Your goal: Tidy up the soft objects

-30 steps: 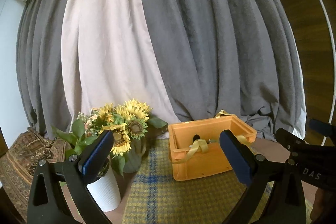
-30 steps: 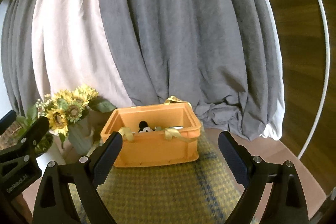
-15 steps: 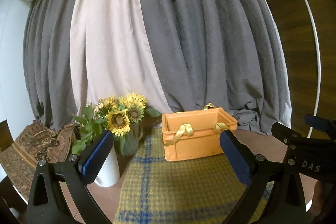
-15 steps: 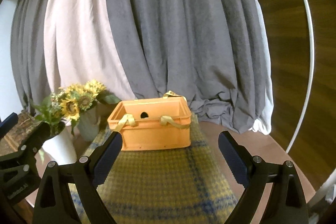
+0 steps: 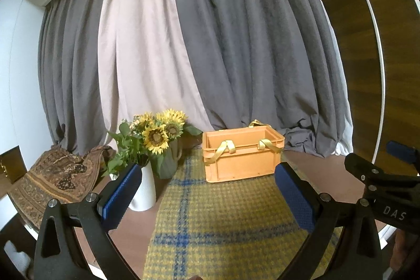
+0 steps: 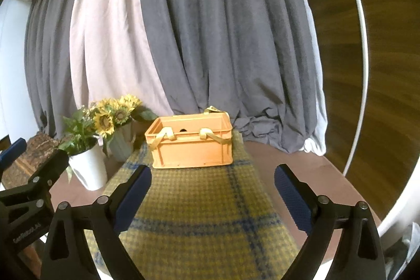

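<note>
Our left gripper (image 5: 208, 190) and right gripper (image 6: 212, 194) both spread wide, nothing held, hovering above the blanket (image 6: 199, 206), short of the crate (image 6: 193, 142). Crate on blanket's far end; yellow straps (image 5: 225, 148) over its front rim; sunflowers (image 5: 160, 134) left of crate

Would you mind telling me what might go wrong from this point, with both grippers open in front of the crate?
1. The yellow straps drape over the orange crate's front rim; a finger reaching in might snag one.
2. The sunflower vase and white pot stand close beside the crate; a swing by the left gripper could topple them.
3. The plaid cloth might slide if the crate is dragged.
</note>
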`<move>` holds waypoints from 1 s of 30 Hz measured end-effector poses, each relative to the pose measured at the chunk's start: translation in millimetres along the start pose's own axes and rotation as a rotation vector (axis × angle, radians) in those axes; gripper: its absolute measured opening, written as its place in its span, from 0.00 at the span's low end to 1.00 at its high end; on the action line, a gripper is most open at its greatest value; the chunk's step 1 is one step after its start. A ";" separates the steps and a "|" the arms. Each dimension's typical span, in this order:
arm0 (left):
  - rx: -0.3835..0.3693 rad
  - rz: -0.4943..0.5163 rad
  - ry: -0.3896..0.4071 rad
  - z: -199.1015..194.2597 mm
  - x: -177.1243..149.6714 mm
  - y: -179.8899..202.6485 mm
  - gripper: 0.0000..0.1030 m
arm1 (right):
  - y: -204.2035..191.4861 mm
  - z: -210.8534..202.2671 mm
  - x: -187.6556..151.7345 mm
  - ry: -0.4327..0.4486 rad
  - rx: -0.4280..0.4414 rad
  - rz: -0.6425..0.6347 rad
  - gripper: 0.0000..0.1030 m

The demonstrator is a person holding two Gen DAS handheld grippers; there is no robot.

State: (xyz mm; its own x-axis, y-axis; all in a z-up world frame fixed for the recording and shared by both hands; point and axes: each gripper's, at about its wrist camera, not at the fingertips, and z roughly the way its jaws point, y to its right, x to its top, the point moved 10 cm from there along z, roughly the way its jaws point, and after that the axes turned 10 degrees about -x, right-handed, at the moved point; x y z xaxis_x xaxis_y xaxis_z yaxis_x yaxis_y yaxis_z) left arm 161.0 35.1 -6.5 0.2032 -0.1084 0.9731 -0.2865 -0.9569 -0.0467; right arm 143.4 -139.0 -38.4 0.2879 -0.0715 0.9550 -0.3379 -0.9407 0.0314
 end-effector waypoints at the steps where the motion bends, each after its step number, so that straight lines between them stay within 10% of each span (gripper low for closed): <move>1: -0.001 -0.001 -0.002 -3.5 -1.0 0.8 1.00 | 1.5 -3.4 -0.7 0.004 -0.004 -0.002 0.94; 30: -0.023 0.015 0.019 -28.8 4.0 15.8 1.00 | 15.8 -34.0 -6.6 0.016 -0.010 0.011 0.94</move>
State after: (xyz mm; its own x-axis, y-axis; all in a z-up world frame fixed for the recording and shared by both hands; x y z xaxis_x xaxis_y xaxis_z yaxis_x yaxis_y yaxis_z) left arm 130.3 27.3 3.1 0.1815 -0.1171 0.9764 -0.3106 -0.9489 -0.0561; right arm 105.7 -142.1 -34.1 0.2697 -0.0759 0.9599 -0.3494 -0.9367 0.0241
